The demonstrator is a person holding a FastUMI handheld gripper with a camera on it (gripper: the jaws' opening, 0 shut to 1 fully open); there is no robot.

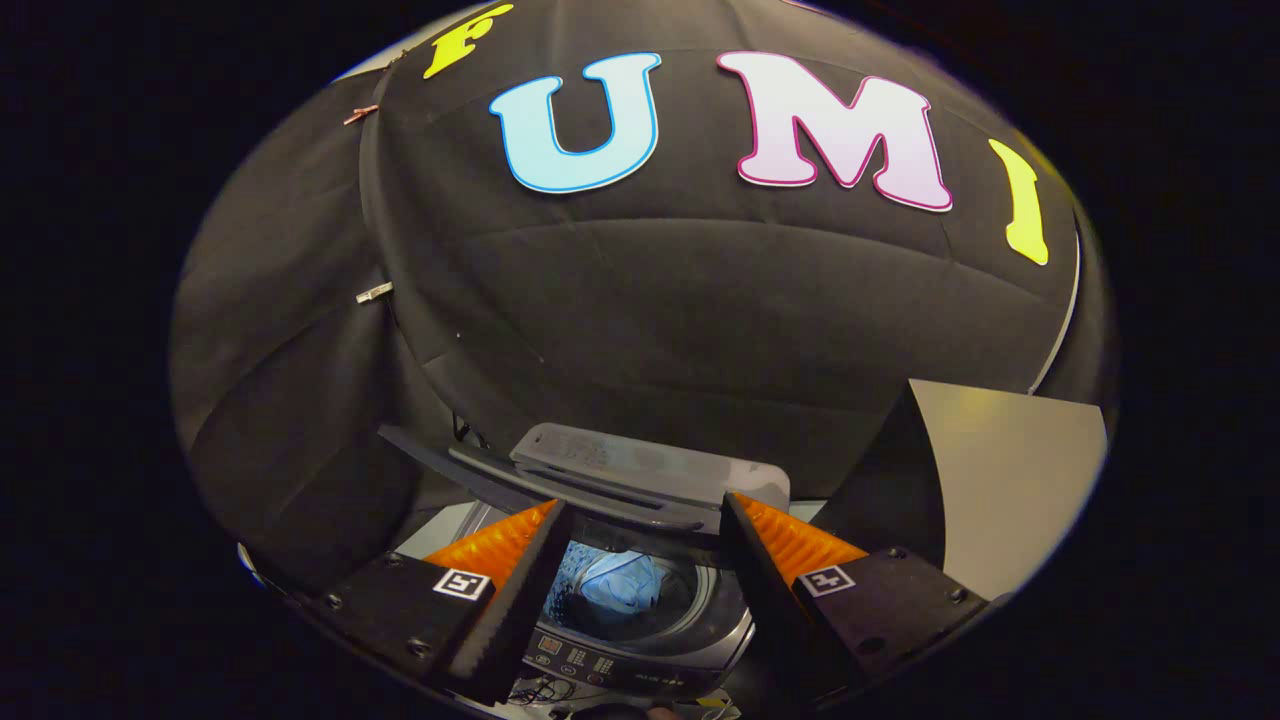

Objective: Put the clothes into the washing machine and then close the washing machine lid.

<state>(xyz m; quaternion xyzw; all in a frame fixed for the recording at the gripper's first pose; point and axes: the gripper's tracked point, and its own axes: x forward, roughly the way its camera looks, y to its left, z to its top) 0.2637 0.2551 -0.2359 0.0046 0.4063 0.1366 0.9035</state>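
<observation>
A small top-loading washing machine stands below and just ahead of my fingers, its drum open. Light blue clothes lie inside the drum, seen through the gap between the fingers. The folded lid is raised behind the drum opening, leaning toward the booth wall. My gripper hovers above the machine, open, with nothing between its fingers. The control panel runs along the machine's near edge.
A pale board or box face stands to the right of the machine, close to the right finger. Black cloth forms the wall behind and to the left. A tangle of dark cable lies near the machine's front.
</observation>
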